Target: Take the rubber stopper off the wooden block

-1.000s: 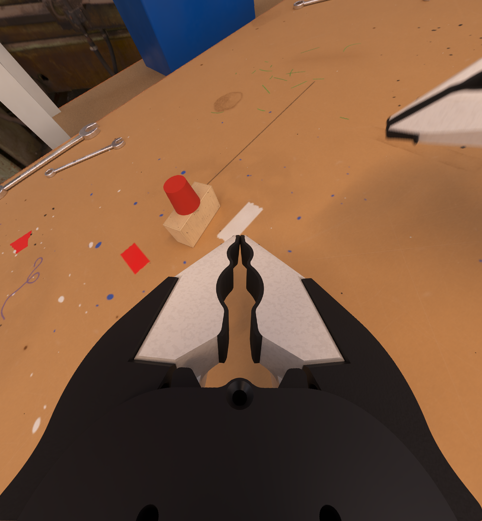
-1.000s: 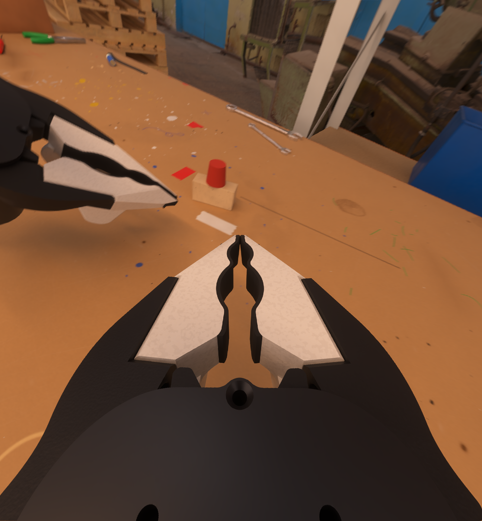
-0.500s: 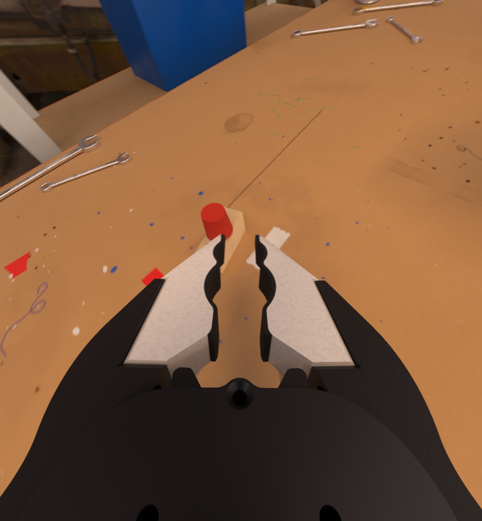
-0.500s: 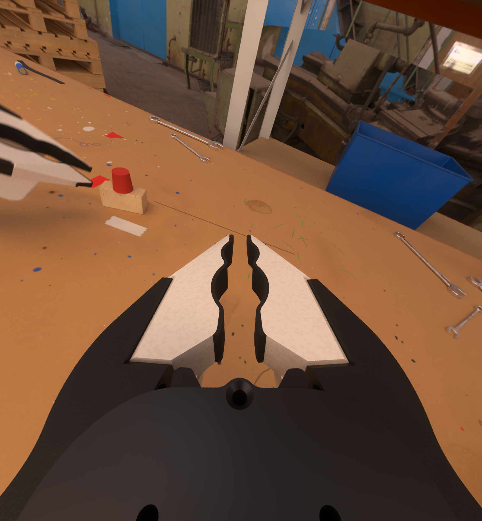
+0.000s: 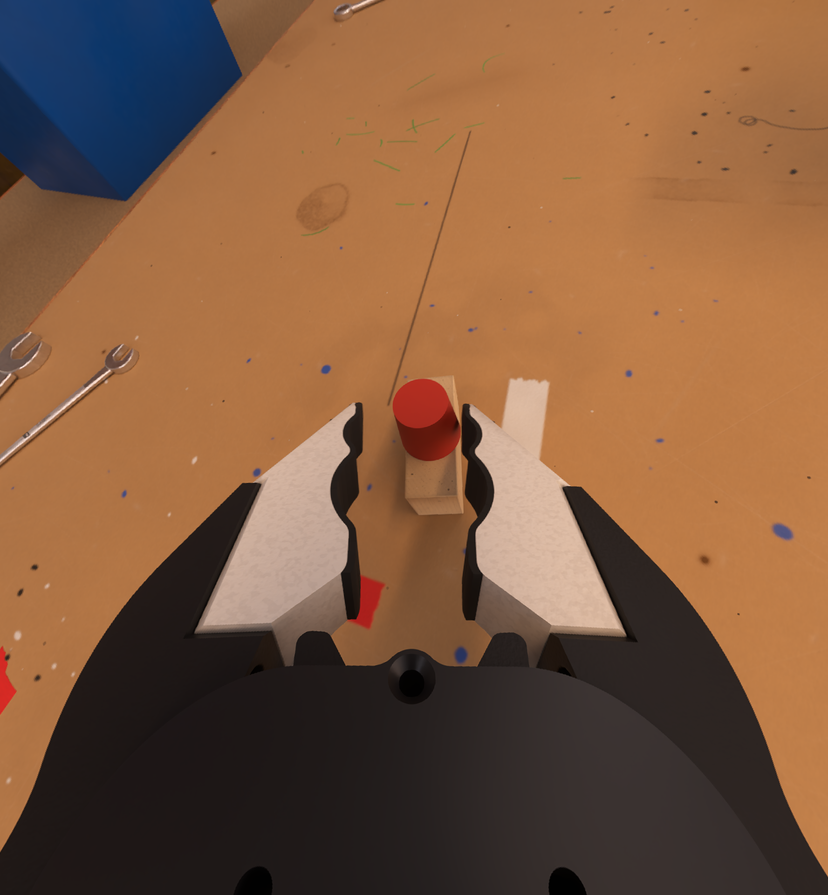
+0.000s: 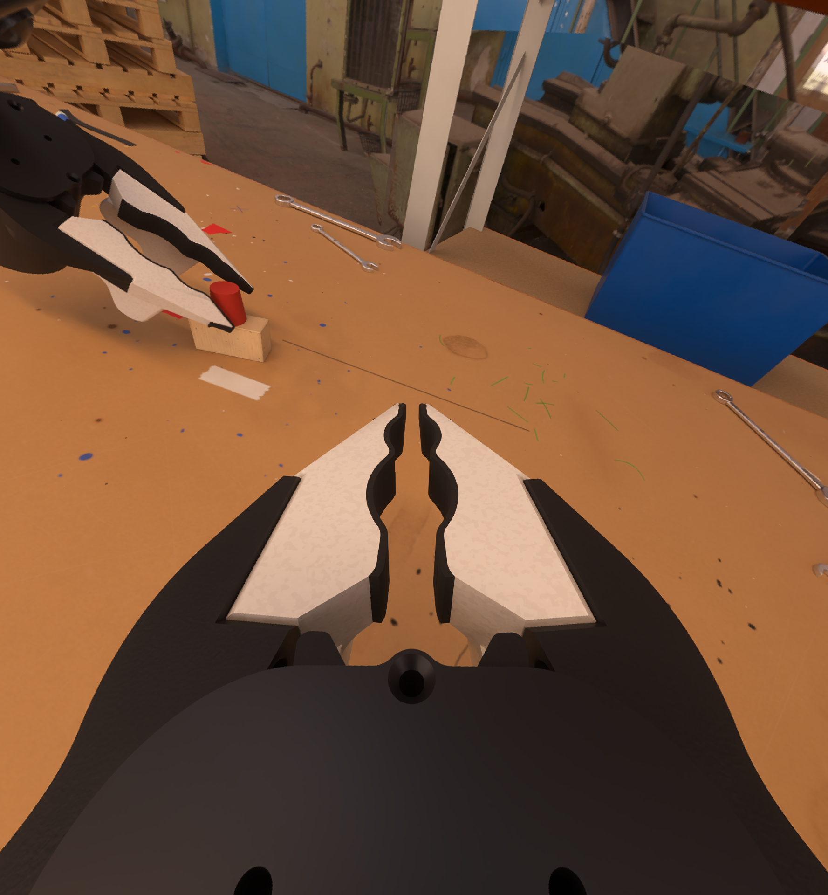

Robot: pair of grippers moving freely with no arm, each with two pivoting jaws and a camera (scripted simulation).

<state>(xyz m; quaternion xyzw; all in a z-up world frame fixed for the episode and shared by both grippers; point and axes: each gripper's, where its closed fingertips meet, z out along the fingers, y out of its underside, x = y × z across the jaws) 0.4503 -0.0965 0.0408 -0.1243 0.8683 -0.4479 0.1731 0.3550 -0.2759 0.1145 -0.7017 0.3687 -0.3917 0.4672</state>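
Observation:
A red rubber stopper stands upright on a pale wooden block on the brown bench. My left gripper is open, with one finger on each side of the stopper. The right fingertip is at the stopper's side; the left one is a little apart. The right wrist view shows the same from the side: the left gripper straddles the stopper on the block. My right gripper is empty, with only a narrow gap between its tips, well to the right of the block above bare bench.
A blue bin stands past the bench's far edge. Wrenches lie left of the block, and more wrenches lie at the right. A pale tape strip lies beside the block. Red tape patches are near it.
My left gripper opened from shut, moved forward and came down around the stopper. My right gripper opened slightly, then narrowed its gap; the left gripper and the block now sit nearer in its view.

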